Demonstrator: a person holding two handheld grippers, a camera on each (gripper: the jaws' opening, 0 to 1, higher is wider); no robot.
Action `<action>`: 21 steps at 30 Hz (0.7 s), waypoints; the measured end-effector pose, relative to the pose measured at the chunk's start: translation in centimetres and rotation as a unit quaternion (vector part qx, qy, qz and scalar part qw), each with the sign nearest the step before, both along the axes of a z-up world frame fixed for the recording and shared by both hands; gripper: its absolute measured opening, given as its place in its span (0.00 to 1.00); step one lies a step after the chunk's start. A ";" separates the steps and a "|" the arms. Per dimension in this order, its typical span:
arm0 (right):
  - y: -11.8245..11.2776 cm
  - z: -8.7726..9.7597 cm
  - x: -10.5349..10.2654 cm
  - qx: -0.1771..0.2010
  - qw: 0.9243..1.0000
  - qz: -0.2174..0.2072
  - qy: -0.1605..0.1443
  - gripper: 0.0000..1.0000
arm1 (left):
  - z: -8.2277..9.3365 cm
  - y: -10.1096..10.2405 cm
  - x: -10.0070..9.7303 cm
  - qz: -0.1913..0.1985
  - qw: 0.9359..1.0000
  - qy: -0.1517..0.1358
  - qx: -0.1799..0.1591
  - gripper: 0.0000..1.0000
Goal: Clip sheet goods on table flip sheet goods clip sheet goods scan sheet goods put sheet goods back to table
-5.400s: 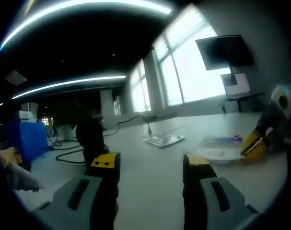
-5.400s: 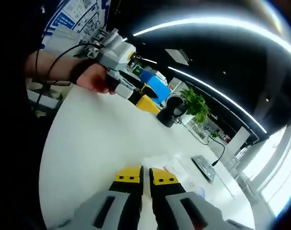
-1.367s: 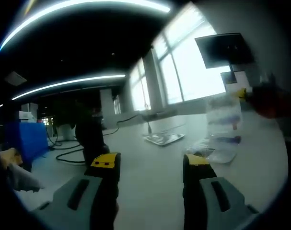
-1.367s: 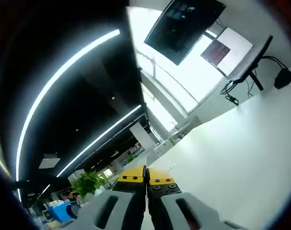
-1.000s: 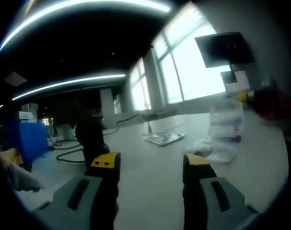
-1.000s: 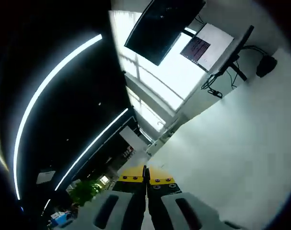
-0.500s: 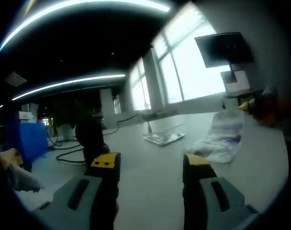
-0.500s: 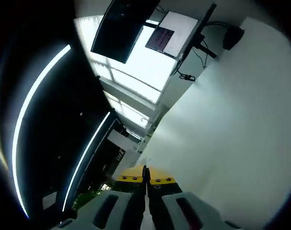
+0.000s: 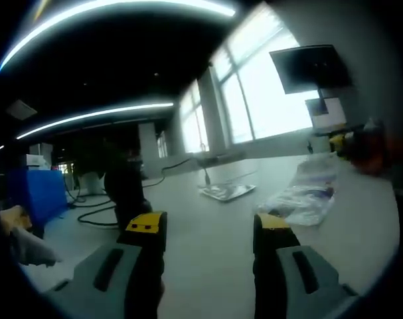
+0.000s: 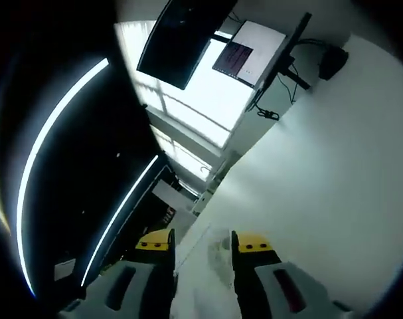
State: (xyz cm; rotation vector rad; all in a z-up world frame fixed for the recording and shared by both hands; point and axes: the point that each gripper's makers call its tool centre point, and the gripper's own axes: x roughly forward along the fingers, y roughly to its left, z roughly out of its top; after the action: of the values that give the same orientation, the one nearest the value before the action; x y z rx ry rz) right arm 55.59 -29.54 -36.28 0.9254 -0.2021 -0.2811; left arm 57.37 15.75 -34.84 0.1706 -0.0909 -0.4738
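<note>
Two grippers are in your hands, and both stand with their jaws apart. Your left gripper [image 9: 208, 229] has its yellow-tipped jaws spread wide over the white table [image 9: 208, 266], with nothing between them. Ahead and to the right of it in the left gripper view, the sheet goods [image 9: 302, 193], a clear crinkled packet with blue and red print, lie on the table, well apart from those jaws. At the packet's far end you can see your right gripper [image 9: 360, 146], blurred, close to the packet's edge; whether it touches cannot be told from there.

In the right gripper view, your right gripper [image 10: 201, 244] shows its jaws parted to a moderate gap. A pale translucent sheet edge [image 10: 211, 256] lies between and just beyond the tips, near the right jaw; no grip on it is visible.

Beyond the packet in the left gripper view, a flat silvery object [image 9: 226, 193] rests on the table with a cable running to it. A dark monitor [image 9: 312, 68] hangs on a stand before bright windows [image 9: 254, 100], and a blue box [image 9: 35, 189] stands far left.
</note>
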 end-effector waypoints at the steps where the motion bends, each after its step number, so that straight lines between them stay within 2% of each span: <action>1: -0.1 0.0 -0.1 -0.002 1.000 -0.002 0.001 0.37 | 0.0 0.0 0.0 0.000 1.000 0.000 0.000 0.45; 5: -0.4 0.3 -0.3 -0.027 1.000 -0.008 0.003 0.49 | 0.0 0.0 0.0 0.000 1.000 0.000 0.000 0.45; 7: -0.1 1.0 -0.6 -0.060 0.998 -0.009 0.002 0.49 | 0.0 0.0 0.0 0.000 1.000 0.000 0.000 0.45; 11: 0.1 2.2 -0.5 -0.091 0.996 -0.002 -0.008 0.53 | 0.0 0.0 0.0 0.000 1.000 0.000 0.000 0.45; 15: 1.0 4.3 0.2 -0.165 0.986 0.016 -0.019 0.57 | 0.0 0.0 0.0 0.000 1.000 0.000 0.001 0.45; 21: 2.2 6.2 1.3 -0.194 0.979 0.052 -0.025 0.55 | 0.0 0.1 0.1 0.002 1.000 0.000 -0.001 0.45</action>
State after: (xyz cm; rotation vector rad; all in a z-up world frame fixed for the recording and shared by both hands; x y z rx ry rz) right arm 56.92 -27.34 -30.12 0.5536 -0.2445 -0.1143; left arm 57.47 15.88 -34.84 0.1695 -0.0911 -0.4696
